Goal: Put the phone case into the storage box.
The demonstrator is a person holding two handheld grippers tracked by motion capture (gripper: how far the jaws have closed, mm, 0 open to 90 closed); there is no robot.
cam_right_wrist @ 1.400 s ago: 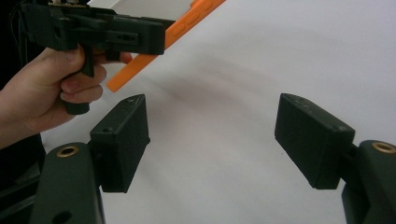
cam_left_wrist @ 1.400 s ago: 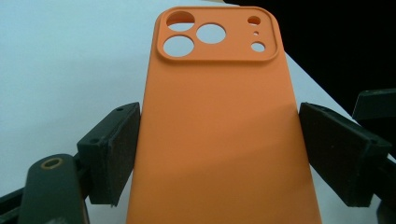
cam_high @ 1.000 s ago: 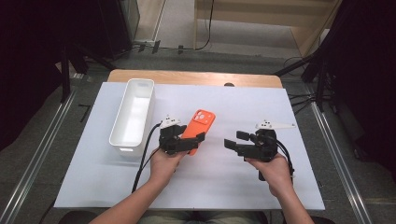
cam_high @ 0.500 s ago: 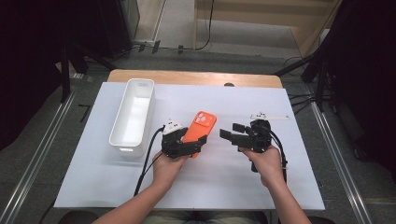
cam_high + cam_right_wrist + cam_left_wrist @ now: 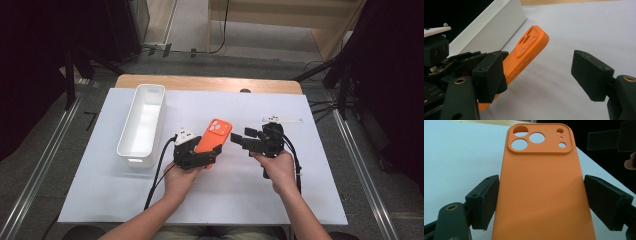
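Left gripper view: orange phone case (image 5: pixel 541 192) clamped between jaws.

We have brought the right hand-held gripper (image 5: pixel 248 138) leftward across the counter (image 5: pixel 310 200), closer to the orange phone case (image 5: pixel 214 135).

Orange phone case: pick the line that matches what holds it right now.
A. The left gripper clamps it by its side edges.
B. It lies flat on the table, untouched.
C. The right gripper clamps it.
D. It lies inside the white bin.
A: the left gripper presses its two pads against the sides of the orange phone case, while the right gripper stands open beside it.
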